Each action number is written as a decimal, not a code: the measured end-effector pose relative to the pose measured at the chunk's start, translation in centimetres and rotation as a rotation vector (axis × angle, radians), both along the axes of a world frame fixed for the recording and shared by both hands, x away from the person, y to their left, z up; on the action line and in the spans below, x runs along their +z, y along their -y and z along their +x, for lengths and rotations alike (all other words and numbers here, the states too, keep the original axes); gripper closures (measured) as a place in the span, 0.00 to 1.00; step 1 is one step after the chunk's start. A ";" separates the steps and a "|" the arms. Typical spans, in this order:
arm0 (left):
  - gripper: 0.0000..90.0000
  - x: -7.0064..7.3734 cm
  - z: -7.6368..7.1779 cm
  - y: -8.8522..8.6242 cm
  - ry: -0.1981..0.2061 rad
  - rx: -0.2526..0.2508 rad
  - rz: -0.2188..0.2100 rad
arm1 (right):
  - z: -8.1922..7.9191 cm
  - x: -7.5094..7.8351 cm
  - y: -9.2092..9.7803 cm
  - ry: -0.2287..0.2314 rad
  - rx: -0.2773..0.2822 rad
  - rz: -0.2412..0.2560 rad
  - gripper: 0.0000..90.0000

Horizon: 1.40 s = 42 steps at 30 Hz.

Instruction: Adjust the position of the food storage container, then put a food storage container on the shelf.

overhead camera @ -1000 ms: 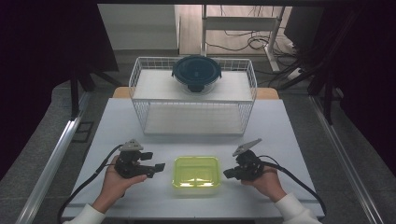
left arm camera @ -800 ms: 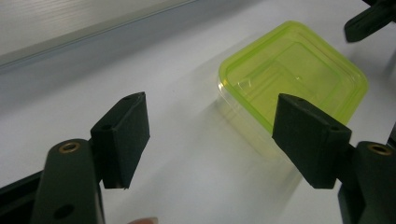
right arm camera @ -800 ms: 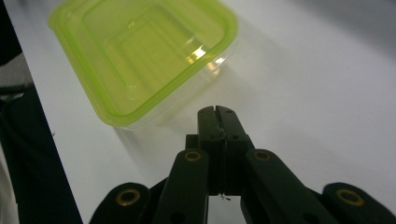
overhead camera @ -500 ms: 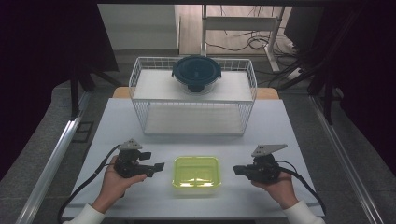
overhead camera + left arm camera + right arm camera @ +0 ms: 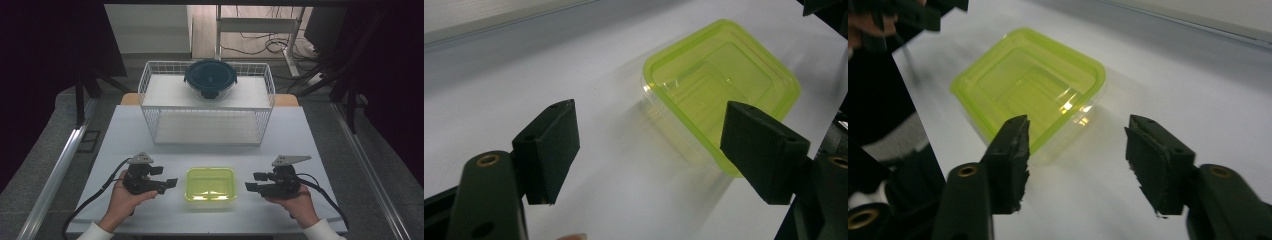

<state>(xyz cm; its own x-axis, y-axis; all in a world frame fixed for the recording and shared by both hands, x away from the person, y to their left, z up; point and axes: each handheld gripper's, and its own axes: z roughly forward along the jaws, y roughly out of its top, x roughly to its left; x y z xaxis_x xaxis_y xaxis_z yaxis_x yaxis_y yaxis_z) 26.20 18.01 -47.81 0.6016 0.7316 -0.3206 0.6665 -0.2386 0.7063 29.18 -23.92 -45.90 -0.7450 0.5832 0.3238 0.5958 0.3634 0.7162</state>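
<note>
A shallow yellow-green plastic container point(image 5: 210, 184) lies near the table's front edge, between the two grippers. My left gripper point(image 5: 169, 183) is held just left of it, open, jaws pointing right at it and a little apart from it. My right gripper point(image 5: 251, 186) is held to its right, open, jaws pointing left, with a small gap to the rim. In the left gripper view the container point(image 5: 724, 90) lies beyond the spread jaws of the left gripper point(image 5: 651, 145). In the right gripper view the container point(image 5: 1028, 95) lies ahead of the right gripper point(image 5: 1075, 155). Nothing sits between either pair of jaws.
A white wire rack point(image 5: 210, 127) stands at the back of the white table point(image 5: 310, 145). On its top rests a round glass bowl with a dark blue lid point(image 5: 210, 77). Metal rails run along both sides of the table.
My right gripper has drawn back to the right, away from the container's right edge, and levelled out. The left gripper and the container have stayed put.
</note>
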 end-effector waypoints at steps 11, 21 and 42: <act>0.22 -0.6 -0.1 -0.3 -0.082 0.025 -0.109 | 1.1 -0.8 -0.1 -0.119 -0.075 0.126 0.31; 0.22 -1.8 0.6 0.7 -0.160 0.014 -0.173 | 0.7 -1.7 -0.9 -0.165 -0.068 0.113 0.34; 0.31 -4.7 3.4 1.8 -0.305 0.002 -0.273 | 2.9 -5.1 -3.0 -0.338 -0.086 0.128 0.47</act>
<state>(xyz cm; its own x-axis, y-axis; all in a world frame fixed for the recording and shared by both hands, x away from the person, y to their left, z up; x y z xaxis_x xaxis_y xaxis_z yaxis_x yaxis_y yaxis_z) 29.55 16.17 -52.50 0.4477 0.5959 -0.6667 0.8553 -0.0678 0.5137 32.04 -20.88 -50.99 -0.5336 0.5778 0.6175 0.8308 0.2215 0.5106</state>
